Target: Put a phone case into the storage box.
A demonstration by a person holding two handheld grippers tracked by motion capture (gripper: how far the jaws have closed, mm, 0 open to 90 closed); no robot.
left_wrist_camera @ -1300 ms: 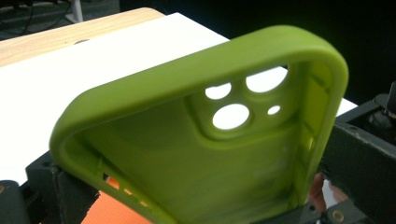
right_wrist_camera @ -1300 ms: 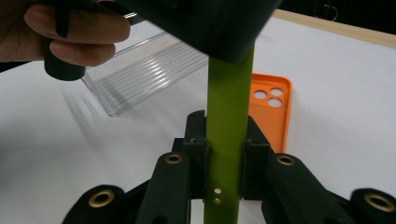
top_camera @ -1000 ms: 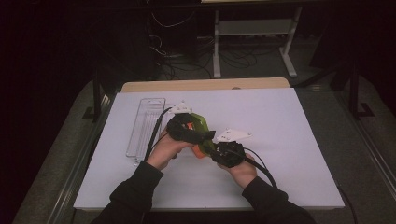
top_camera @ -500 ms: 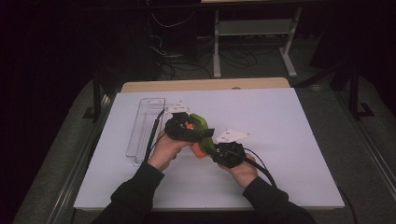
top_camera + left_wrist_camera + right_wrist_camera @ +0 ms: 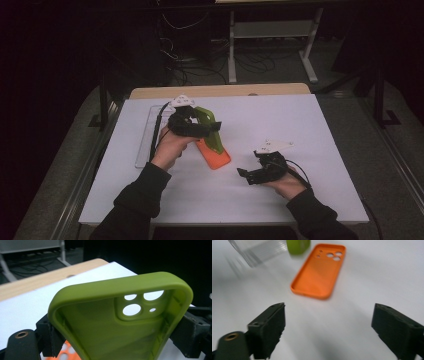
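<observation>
**Green case lifted, orange case lies on the table**

From the high view, my left gripper (image 5: 200, 126) is at about 11 o'clock from the table's middle and pinches the green case (image 5: 209, 121), which is lifted and tilted above the table (image 5: 310, 125). Just below it, toward 5 o'clock, the orange case (image 5: 215, 154) lies flat on the white surface. My right gripper (image 5: 252, 176) hangs low at about 4 o'clock, apart from both cases, with nothing in it. A clear tray (image 5: 145, 145) is at 9 o'clock, beside my left hand.

In the left gripper view, the green case (image 5: 105, 325) is seen from its inner side, with the camera holes at 1 o'clock. My jaws press on its two long side walls. I think it is light and soft, like silicone, because the rim looks thick and rounded; a strong squeeze can bend the walls inward, so it may slip out. The side walls near the middle seem the best place to hold.

In the right gripper view, my jaws are spread wide, with bare table between them. The orange case (image 5: 319, 272) lies open side up at 12 o'clock, a little blurred. I would take it by its raised rim, because the flat back gives no grip.
</observation>
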